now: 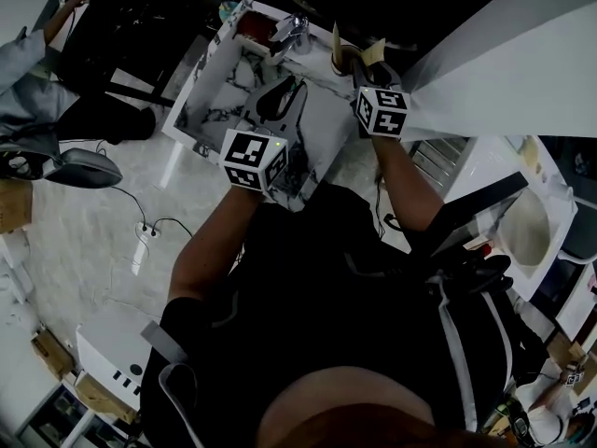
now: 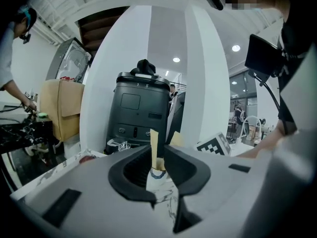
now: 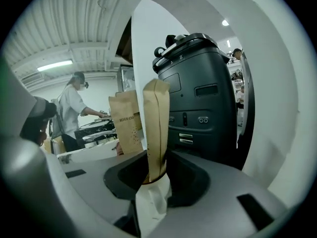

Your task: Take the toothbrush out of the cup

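Two hand-held grippers at a marble-patterned tabletop, seen from above and along each pair of jaws.

Writing: the only legible print is on a second pack, a kraft-paper sleeve standing in the same cup. Dark capitals across its upper part begin "HIGH-", and the rest is too small to read, with a scatter of fine dots below. Each gripper carries a cube of black-and-white square markers, which bear no text.

Toothbrush: wrapped in a tall, narrow sleeve of plain brown kraft paper with a crimped top and a seam down its face. It stands upright in the cup, a white one with a thin gilt rim (a small blue mark shows on its wall in the left gripper view). The cup sits at the tabletop's far edge, near a chrome tap.

Right gripper: its jaws are closed in on the toothbrush sleeve, one against each edge, just above the cup's rim.

Left gripper: its jaws are partly apart with nothing between them, low over the tabletop and short of the cup, which shows through the gap.

Background: a black machine and a person at a bench.
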Tool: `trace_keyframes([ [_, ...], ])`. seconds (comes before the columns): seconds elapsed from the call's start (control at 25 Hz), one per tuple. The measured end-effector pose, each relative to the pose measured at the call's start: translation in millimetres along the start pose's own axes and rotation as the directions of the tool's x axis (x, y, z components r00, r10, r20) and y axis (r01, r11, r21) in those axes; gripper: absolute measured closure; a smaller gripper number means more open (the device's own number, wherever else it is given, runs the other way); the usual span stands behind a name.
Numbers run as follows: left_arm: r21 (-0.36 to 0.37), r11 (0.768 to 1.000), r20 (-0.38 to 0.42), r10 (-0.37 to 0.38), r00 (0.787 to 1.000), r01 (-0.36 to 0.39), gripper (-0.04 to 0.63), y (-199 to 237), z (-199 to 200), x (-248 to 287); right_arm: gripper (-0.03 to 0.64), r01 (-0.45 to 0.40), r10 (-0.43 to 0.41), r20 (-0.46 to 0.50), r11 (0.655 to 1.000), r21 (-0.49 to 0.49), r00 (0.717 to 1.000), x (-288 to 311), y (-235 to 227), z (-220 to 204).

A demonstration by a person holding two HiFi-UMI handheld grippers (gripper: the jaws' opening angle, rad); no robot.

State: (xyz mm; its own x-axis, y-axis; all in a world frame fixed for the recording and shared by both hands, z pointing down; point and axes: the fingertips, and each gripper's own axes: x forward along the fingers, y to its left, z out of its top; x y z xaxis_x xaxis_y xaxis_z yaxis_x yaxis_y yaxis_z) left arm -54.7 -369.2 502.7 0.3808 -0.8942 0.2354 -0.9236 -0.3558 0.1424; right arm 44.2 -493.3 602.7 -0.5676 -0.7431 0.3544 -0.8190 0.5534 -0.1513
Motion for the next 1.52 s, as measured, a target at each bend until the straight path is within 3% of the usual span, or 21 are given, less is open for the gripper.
trace_keyframes([
  [0.36, -0.04, 0.999, -0.001, -0.007, 1.0, 0.006, 0.518, 0.5, -4.3, -15.9, 0.552, 0.017, -0.017, 0.013, 1.0, 0.014, 1.0, 0.2, 0.6, 2.5],
  [0.84, -0.021, 0.991, 0.072, -0.13, 0.989, 0.132, 0.529, -6.9, 35.2, -35.3, 0.558, 0.126, -0.125, 0.1, 0.992, -0.001, 0.987, -42.7, 11.8, 52.5],
  [1.08, -0.012, 0.983, 0.065, -0.182, 0.981, 0.183, 0.556, 2.3, 42.5, -45.6, 0.558, 0.171, -0.168, 0.166, 0.985, -0.002, 0.972, -73.5, 28.8, 85.0],
  [1.52, 0.018, 0.941, 0.08, -0.339, 0.937, 0.339, 0.589, 2.3, 65.2, -57.6, 0.559, 0.227, -0.219, 0.269, 0.974, 0.004, 0.938, -139.1, 77.5, 132.4],
])
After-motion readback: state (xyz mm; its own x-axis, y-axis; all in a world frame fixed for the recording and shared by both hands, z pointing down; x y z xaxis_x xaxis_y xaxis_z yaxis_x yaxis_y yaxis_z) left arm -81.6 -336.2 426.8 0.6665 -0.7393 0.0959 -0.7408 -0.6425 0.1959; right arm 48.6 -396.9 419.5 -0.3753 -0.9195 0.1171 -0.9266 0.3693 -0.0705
